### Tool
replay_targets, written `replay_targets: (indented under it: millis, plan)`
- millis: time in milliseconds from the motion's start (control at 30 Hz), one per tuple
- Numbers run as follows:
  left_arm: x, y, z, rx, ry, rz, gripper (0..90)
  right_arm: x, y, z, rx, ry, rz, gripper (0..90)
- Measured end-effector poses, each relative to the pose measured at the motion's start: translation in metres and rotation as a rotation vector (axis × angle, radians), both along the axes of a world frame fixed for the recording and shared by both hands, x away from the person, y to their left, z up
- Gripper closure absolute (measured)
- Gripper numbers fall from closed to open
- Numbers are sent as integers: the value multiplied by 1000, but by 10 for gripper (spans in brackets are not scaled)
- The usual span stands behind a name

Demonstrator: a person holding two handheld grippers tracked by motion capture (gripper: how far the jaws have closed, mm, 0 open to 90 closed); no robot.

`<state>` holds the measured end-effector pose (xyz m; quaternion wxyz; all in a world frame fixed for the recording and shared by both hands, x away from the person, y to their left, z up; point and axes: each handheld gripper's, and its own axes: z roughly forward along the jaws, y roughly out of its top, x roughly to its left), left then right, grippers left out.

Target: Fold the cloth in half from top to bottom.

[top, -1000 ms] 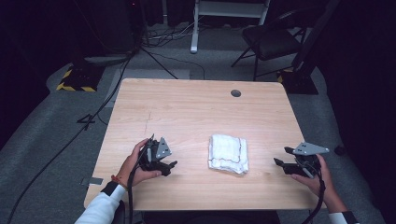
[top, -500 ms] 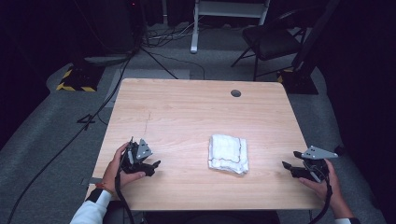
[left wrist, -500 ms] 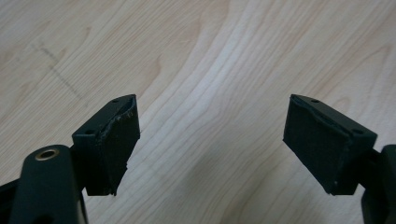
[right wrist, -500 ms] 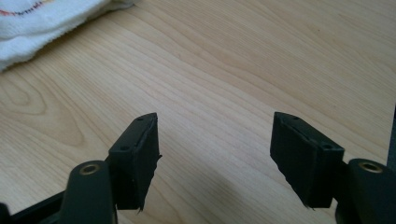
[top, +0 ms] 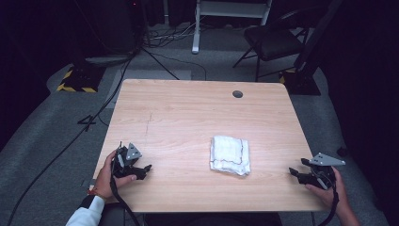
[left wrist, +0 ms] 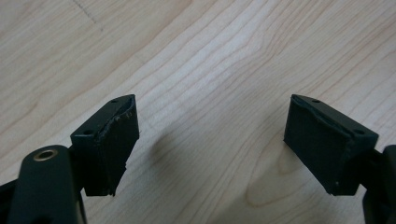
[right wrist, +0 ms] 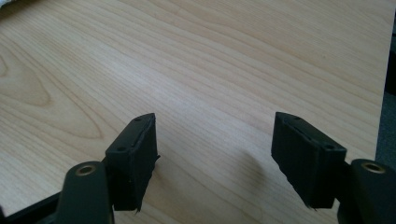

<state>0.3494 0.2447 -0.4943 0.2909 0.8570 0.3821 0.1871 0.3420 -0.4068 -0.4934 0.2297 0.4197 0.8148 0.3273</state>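
Folded white cloth [top: 229, 154] lies flat on the tabletop [top: 188, 113], right of centre and toward my edge, well apart from both tongs. Looks like a small towel w/ a dark line along one side: light, soft, floppy, not fragile, not slippery. It'll sag and unfold if lifted by one layer, so I'd pinch thru all layers at a corner or folded edge, one corner per side, pads low to the wood.

Left tongs [top: 141, 170] near the front-left corner, jaws wide, nothing between them; left gripper view shows bare wood grain betw. the pads [left wrist: 109, 142]. Right tongs [top: 295, 172] at the front-right edge, jaws have just been opening, wide now, empty too.

Around: a round cable hole [top: 237, 94] at the far side, chair [top: 273, 42] and floor cables beyond. Nothing blocks the way to the cloth.
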Motion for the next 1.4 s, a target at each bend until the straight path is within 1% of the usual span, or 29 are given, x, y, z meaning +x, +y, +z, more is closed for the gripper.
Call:
replay_targets:
  millis: [67,133,200,300,333,400,433,467,500,600,767,933,1400]
  plan:
    - [0,4,-1,-13,6,-8,179,-2,-3,-2,14,3,-12,316]
    - [-1,7,-2,-42,19,-5,179,-3,-6,-3,26,5,-25,310]
    - [-1,11,-4,-63,27,-13,178,-3,-8,-6,38,8,-48,297]
    - [-2,17,-7,-105,39,-2,177,-4,-11,-8,67,9,-69,279]
    - [-3,18,-8,-117,37,-3,176,-4,-12,-8,68,10,-78,263]
    - [-4,20,-9,-126,26,4,174,-4,-13,-9,79,14,-91,255]
    - [-5,21,-9,-122,23,6,174,-4,-14,-9,87,17,-92,254]
    - [-5,21,-9,-127,22,12,174,-4,-14,-10,94,23,-94,254]
    - [-5,22,-10,-125,18,27,173,-4,-14,-10,94,24,-96,253]
    - [-5,21,-10,-129,19,35,171,-4,-14,-10,94,24,-94,245]
    - [-5,21,-10,-130,19,37,171,-3,-14,-10,92,26,-94,235]
    - [-7,21,-10,-132,23,52,168,-3,-13,-10,92,26,-95,233]
    - [-6,20,-10,-128,21,56,158,-3,-13,-10,92,26,-98,232]
